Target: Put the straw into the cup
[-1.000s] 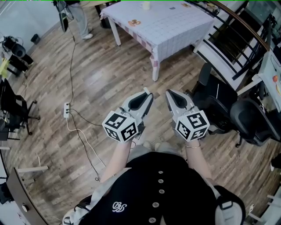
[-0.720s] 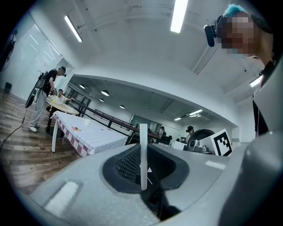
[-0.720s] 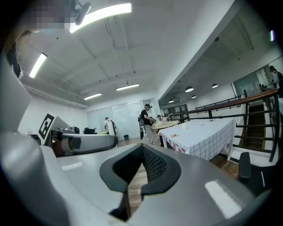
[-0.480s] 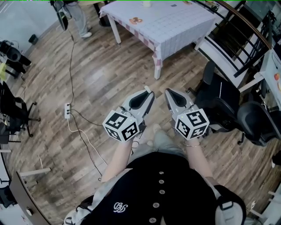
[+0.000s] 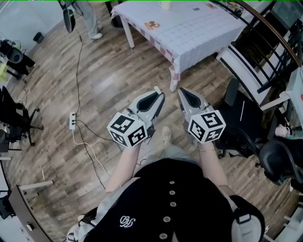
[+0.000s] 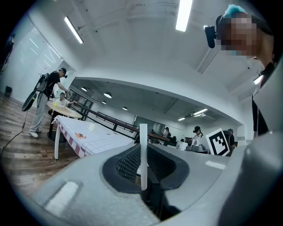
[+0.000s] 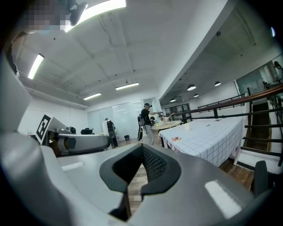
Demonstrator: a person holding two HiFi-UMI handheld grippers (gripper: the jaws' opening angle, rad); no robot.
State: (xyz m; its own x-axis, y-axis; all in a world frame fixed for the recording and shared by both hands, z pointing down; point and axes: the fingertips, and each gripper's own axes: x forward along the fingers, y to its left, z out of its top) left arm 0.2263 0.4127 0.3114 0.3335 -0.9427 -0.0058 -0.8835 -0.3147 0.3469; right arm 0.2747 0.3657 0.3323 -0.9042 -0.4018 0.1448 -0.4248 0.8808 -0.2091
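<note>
My left gripper (image 5: 157, 93) is shut on a white straw (image 5: 157, 89) that stands upright between its jaws; the left gripper view shows the straw (image 6: 143, 152) rising above the left gripper (image 6: 142, 142). Beside it, my right gripper (image 5: 181, 92) is shut with nothing in it, its tips meeting in the right gripper view (image 7: 142, 146). A pale cup (image 5: 165, 4) stands far ahead on the table with the white checked cloth (image 5: 203, 33). The same cup (image 6: 91, 127) shows small in the left gripper view, and as a small cup (image 7: 187, 126) in the right gripper view.
Both grippers hang over wooden floor, well short of the table. Black office chairs (image 5: 248, 125) stand at the right below a dark railing (image 5: 270, 42). A power strip with cables (image 5: 72, 120) lies on the floor at the left. A person (image 5: 89, 16) stands beyond the table.
The table and floor have shifted nearer and to the right in the head view as I step forward. Both grippers keep their pose, the straw still held.
</note>
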